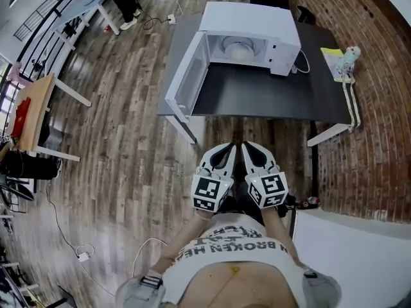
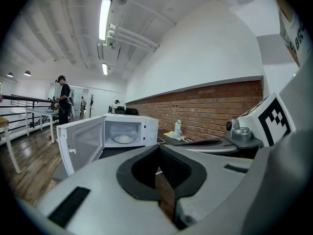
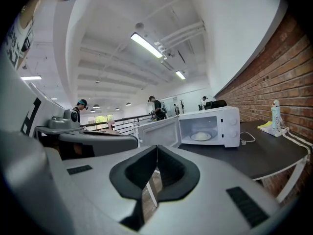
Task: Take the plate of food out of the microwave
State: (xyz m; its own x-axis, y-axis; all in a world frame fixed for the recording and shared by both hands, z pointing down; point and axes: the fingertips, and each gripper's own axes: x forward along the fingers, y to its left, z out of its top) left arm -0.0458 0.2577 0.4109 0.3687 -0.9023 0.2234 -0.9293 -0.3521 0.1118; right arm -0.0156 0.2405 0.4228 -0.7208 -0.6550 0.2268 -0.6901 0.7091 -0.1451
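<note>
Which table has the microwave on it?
The dark table beside the brick wall: the white microwave stands on it, door open. The wooden table at the left bears something red instead.

Red brick wall (image 1: pixel 359 24), wood-plank floor (image 1: pixel 128 127), dark table (image 1: pixel 270 98) on white legs, ceiling tube lights (image 2: pixel 104 12)

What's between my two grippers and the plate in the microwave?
Wood floor, then bare black table up to the open microwave holding the plate. The head view shows this.
</note>
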